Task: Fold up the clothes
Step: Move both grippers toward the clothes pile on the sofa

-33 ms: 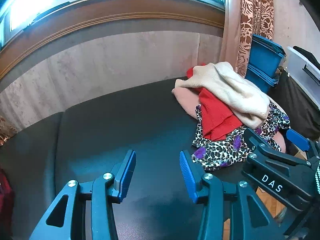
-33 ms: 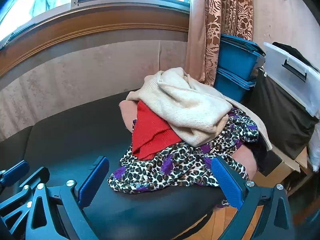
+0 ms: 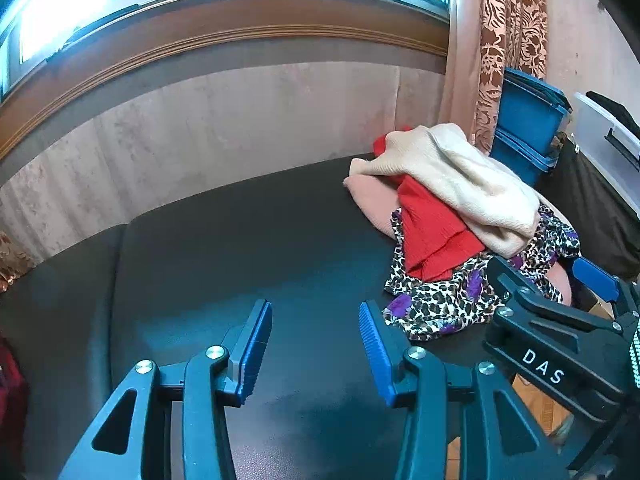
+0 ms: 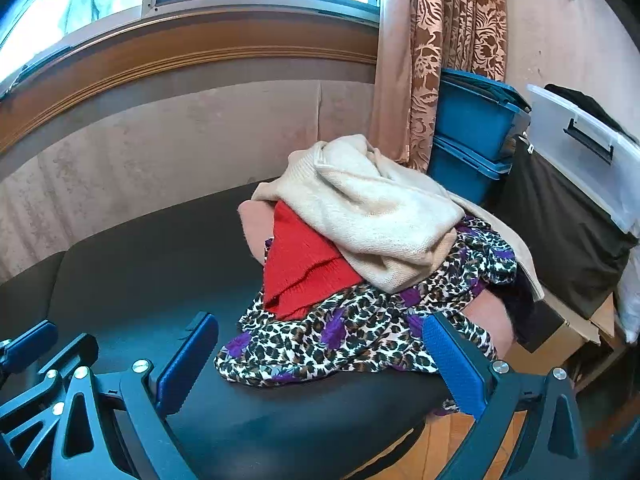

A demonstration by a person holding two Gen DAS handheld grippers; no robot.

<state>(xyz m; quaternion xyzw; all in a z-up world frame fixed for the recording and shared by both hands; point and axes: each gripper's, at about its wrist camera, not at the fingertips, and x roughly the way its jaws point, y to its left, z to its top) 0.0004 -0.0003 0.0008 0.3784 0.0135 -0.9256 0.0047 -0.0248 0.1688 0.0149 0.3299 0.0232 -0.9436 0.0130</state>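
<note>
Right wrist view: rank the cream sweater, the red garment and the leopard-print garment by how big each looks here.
1. Leopard-print garment and cream sweater: the visible areas look alike, and the print lies nearer the camera, so I won't rank them.
2. Red garment: clearly the smallest visible patch, partly buried under the sweater.

Only readable text: white capitals "DAS" on the black frame of the right gripper (image 3: pixel 560 304), seen at the right edge of the left wrist view. Nothing legible on the blue bins (image 4: pixel 476 136), the clear box (image 4: pixel 580 148) or the clothes (image 4: pixel 360 264) in either view.
</note>
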